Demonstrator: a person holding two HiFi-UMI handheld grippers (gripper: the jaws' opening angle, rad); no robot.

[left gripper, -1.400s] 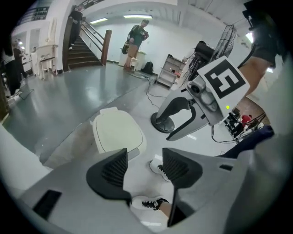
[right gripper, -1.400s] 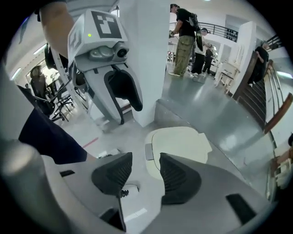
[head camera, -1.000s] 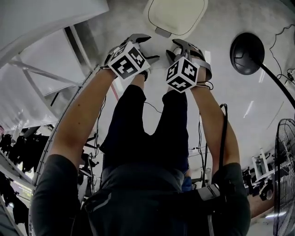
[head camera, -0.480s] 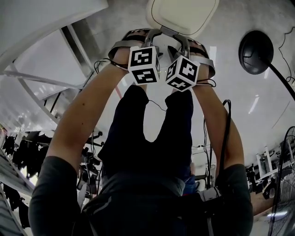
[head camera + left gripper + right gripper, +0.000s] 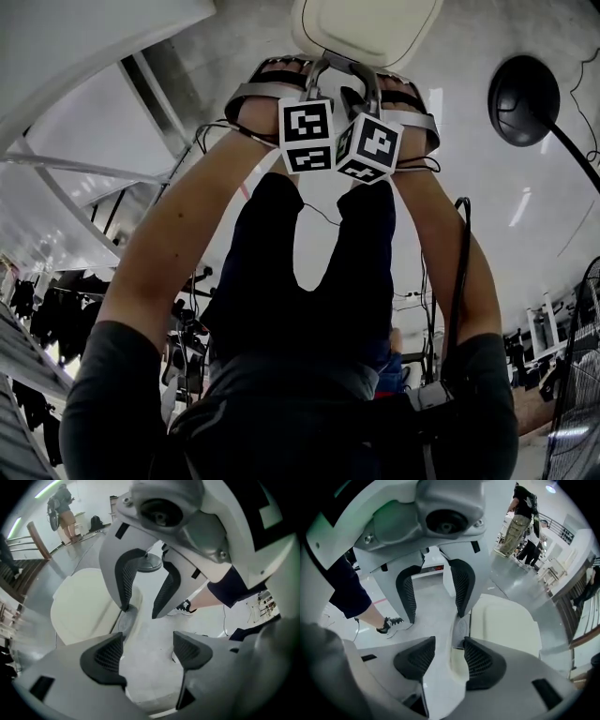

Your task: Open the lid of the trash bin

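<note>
The trash bin's cream lid (image 5: 367, 28) lies shut at the top of the head view, with a grey tab (image 5: 126, 620) on its near edge. My left gripper (image 5: 319, 67) and right gripper (image 5: 367, 80) hang side by side over that tab, both pointing steeply down. In the left gripper view the lid (image 5: 82, 606) lies to the left, and my left gripper (image 5: 146, 653) is open over bare floor just in front of the tab. In the right gripper view my right gripper (image 5: 449, 660) is open, with the lid's cream front lip (image 5: 457, 660) showing between its pads, not squeezed.
The person's legs in dark trousers (image 5: 309, 272) stand just behind the bin, a shoe (image 5: 389, 624) on the grey floor. A black round stand base (image 5: 523, 98) is at the right, a fan cage (image 5: 583, 375) at the far right, white railings (image 5: 84, 169) at the left. People stand far off (image 5: 520, 517).
Both grippers have come down to the lid's near edge and drawn closer together. The left one has rolled, so its marker cube shows another face. Neither gripper's jaws have opened or shut.
</note>
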